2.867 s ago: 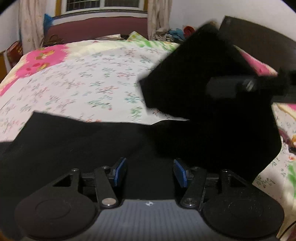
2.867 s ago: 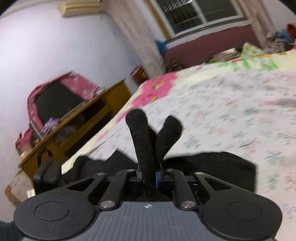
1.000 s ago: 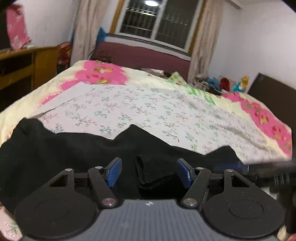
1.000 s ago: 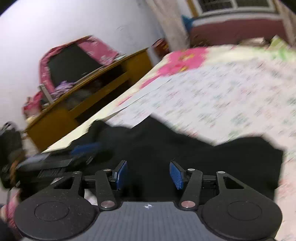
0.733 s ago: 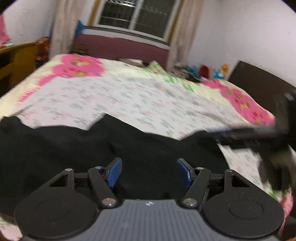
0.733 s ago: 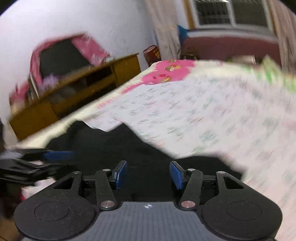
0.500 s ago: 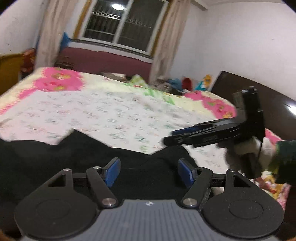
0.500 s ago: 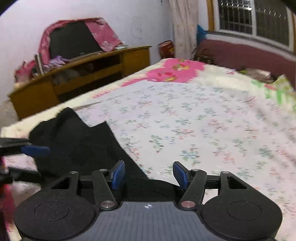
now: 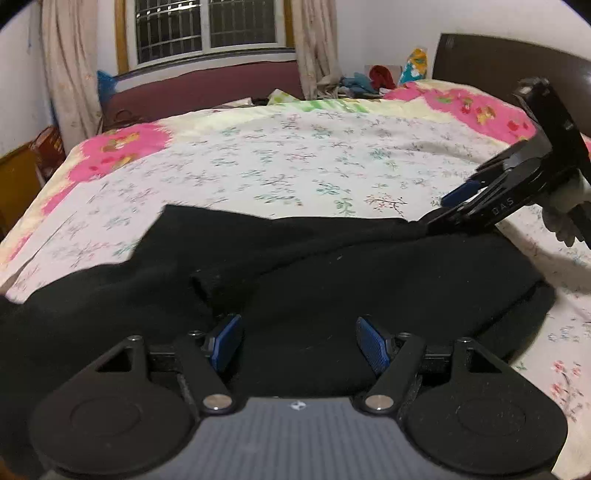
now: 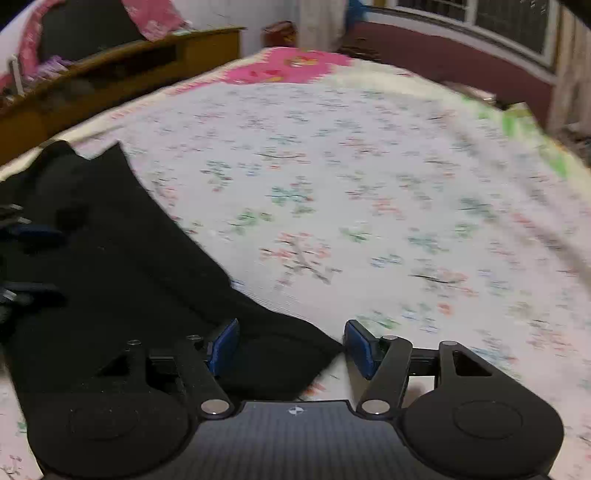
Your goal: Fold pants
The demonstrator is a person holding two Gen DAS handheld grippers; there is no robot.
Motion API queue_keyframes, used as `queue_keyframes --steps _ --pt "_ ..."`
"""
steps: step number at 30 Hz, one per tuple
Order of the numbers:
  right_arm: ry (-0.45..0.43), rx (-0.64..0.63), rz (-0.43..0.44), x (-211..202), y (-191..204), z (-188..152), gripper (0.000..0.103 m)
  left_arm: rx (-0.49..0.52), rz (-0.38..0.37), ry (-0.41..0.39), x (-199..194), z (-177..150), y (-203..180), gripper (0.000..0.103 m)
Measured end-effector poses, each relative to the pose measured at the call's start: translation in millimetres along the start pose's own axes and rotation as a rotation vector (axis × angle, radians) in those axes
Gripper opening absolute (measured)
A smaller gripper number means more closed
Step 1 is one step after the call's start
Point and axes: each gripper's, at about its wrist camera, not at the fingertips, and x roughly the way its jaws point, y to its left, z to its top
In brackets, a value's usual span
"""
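Observation:
Black pants (image 9: 332, 280) lie flat in folded layers on the floral bedsheet (image 9: 295, 166). My left gripper (image 9: 301, 341) hovers low over them, blue pads wide apart and open, gripping nothing. My right gripper (image 9: 447, 208), held by a gloved hand (image 9: 565, 218), points at the pants' far right edge. In the right wrist view a corner of the pants (image 10: 288, 354) lies between the jaws of my right gripper (image 10: 291, 347). These jaws are opening and the pads do not press the cloth. My left gripper (image 10: 37, 260) shows at the left edge over the cloth.
Bare floral sheet (image 10: 369, 184) stretches beyond the pants. A dark headboard (image 9: 498, 62) stands at the right, with clutter (image 9: 369, 77) by the curtained window (image 9: 207, 29). A wooden cabinet (image 10: 110, 81) runs along the bed's left side.
The right gripper, earlier shut on raised black cloth, has let go and opened. The pants now lie flat. Both grippers have swung sideways and sunk toward the pants' right end.

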Motion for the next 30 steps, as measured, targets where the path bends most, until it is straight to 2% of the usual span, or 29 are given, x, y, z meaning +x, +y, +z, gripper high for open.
queue_keyframes --steps 2,3,4,7,10,12,14,16,19,24,28,30 --pt "-0.027 0.033 -0.015 -16 4 5 0.043 -0.021 0.077 0.007 -10 0 7 0.078" --pt "-0.056 0.032 -0.009 -27 10 5 0.043 -0.044 0.087 0.003 -15 -1 11 0.078" --pt "-0.084 0.023 0.012 -36 18 4 0.043 -0.075 0.080 -0.011 -23 -2 14 0.078" --pt "-0.139 -0.051 0.145 -61 61 3 0.041 -0.126 0.031 -0.055 -35 -2 14 0.078" --pt "-0.126 -0.155 0.206 -57 100 -2 0.038 -0.093 0.010 -0.044 -23 0 3 0.079" --pt "-0.071 -0.129 0.195 -42 102 -8 0.038 -0.072 0.033 0.018 -9 -6 2 0.080" --pt "-0.027 -0.145 0.133 -28 95 -18 0.038 -0.093 0.057 0.048 -4 -12 9 0.080" --pt "-0.031 -0.131 0.095 -29 87 -19 0.038 -0.143 0.072 0.036 -12 -12 20 0.080" --pt "-0.057 -0.096 0.105 -43 89 -9 0.041 -0.193 0.128 0.009 -29 -10 35 0.080" --pt "-0.089 -0.139 0.247 -74 108 -15 0.045 -0.232 0.057 0.010 -54 -18 37 0.080" --pt "-0.038 -0.155 0.269 -64 121 -27 0.045 -0.135 -0.020 0.049 -49 -25 10 0.080" --pt "-0.022 -0.178 0.249 -53 125 -32 0.045 -0.078 -0.019 0.068 -46 -26 -1 0.081"
